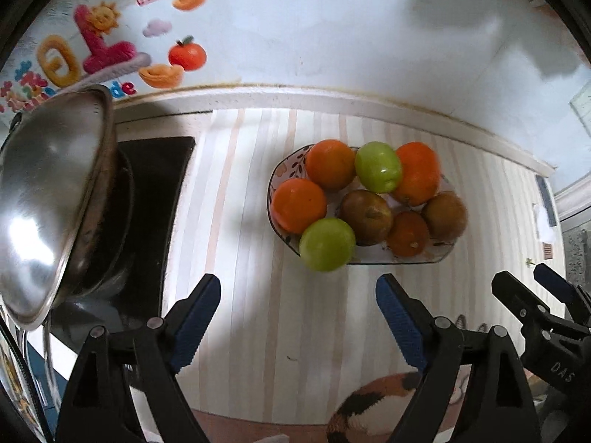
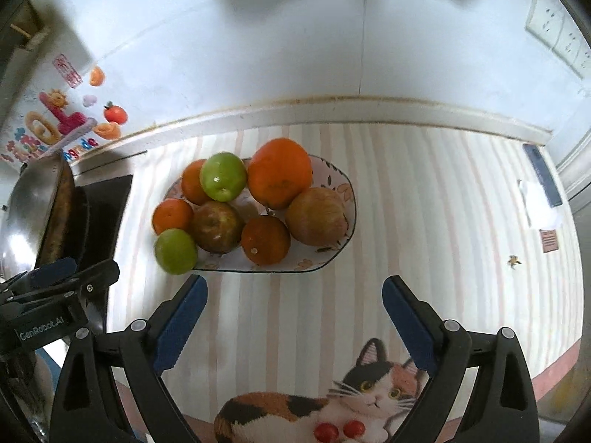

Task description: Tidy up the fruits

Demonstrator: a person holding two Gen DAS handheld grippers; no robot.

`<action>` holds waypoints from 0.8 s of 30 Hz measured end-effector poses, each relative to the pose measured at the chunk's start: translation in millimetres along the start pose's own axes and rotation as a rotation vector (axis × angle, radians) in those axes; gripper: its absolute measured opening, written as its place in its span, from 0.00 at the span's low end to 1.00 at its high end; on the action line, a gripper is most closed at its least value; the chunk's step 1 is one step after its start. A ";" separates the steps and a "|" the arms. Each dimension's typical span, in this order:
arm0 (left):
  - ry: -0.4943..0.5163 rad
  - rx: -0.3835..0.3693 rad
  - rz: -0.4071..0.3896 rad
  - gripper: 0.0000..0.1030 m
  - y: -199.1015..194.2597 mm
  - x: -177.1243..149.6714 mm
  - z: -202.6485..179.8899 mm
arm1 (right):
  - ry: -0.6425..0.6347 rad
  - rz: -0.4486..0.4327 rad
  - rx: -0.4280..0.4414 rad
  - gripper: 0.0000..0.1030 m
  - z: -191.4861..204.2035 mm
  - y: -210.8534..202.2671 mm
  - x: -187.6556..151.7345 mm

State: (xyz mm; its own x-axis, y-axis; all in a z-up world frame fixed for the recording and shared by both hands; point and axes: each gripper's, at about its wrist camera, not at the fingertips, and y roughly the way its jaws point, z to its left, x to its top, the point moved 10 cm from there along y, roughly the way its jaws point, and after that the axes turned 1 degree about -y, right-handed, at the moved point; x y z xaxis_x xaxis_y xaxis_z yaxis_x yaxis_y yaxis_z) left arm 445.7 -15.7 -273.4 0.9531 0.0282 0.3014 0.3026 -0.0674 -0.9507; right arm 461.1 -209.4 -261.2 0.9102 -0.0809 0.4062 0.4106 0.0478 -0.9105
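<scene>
A floral plate (image 1: 424, 256) (image 2: 334, 181) on the striped mat holds several oranges (image 1: 299, 205) (image 2: 279, 177), two brownish apples (image 1: 365, 217) (image 2: 317, 216) and a green apple on top (image 1: 377, 171) (image 2: 222, 176). Another green apple (image 1: 327, 244) (image 2: 175, 251) sits at the plate's near left rim. My left gripper (image 1: 297, 317) is open and empty, hovering short of the plate. My right gripper (image 2: 293, 321) is open and empty, also in front of the plate; it shows at the right in the left wrist view (image 1: 517, 288).
A steel wok lid (image 1: 48, 199) (image 2: 33, 206) leans over a black pan on the stove at the left. A wall with stickers (image 1: 96, 48) runs behind. The mat has a cat picture (image 2: 332, 402) near its front edge. Small items (image 2: 543, 203) lie at the far right.
</scene>
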 end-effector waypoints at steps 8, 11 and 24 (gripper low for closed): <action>0.035 -0.005 -0.111 0.83 -62.5 -9.3 -9.3 | -0.024 -0.088 -0.001 0.95 7.5 -65.6 -7.3; 0.056 -0.012 -0.140 0.83 -83.2 -14.5 -15.1 | -0.023 -0.123 0.004 0.95 10.6 -90.6 -10.3; 0.087 -0.039 -0.241 0.83 -147.0 -35.1 -28.3 | -0.030 -0.246 0.007 0.95 21.3 -178.4 -31.6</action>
State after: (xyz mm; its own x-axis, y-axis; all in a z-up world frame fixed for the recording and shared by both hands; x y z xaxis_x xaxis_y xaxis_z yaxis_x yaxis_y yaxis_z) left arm 367.9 -35.0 -142.2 0.8500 -0.0378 0.5254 0.5193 -0.1076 -0.8478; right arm 360.3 -194.1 -109.9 0.7838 -0.0611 0.6180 0.6205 0.0370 -0.7833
